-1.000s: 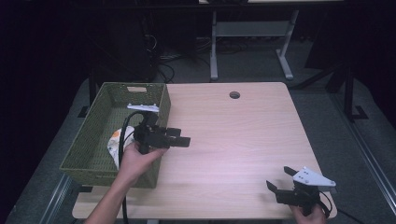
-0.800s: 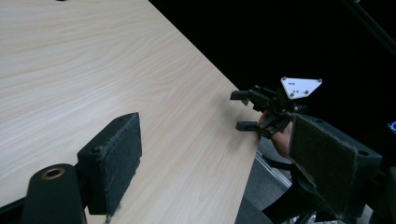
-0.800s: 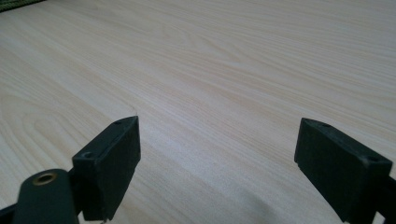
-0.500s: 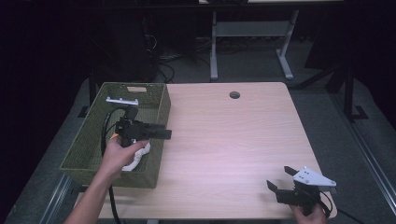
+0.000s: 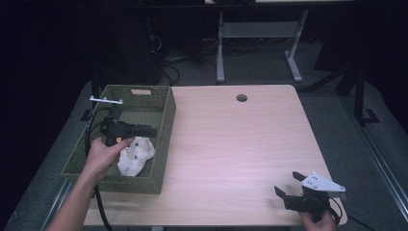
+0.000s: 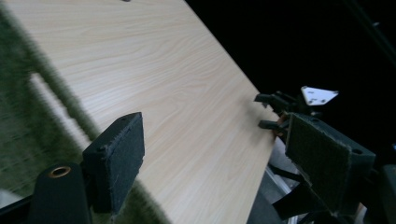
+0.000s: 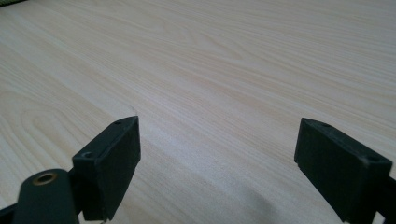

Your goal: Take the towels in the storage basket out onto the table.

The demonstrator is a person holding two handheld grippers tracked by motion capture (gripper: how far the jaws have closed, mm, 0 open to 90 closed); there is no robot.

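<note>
Leftmost in the high view, a green woven basket sits on the light wooden table, with a white cloth lying inside. Above it, a hand holds the left gripper, jaws spread wide and empty. At lower right, the right gripper rests near the table edge, jaws also released.

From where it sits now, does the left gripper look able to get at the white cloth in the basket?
Probably yes. The left gripper hangs over the green basket, jaws open, with the white cloth lying uncovered just beside it; the basket has no lid.
</note>
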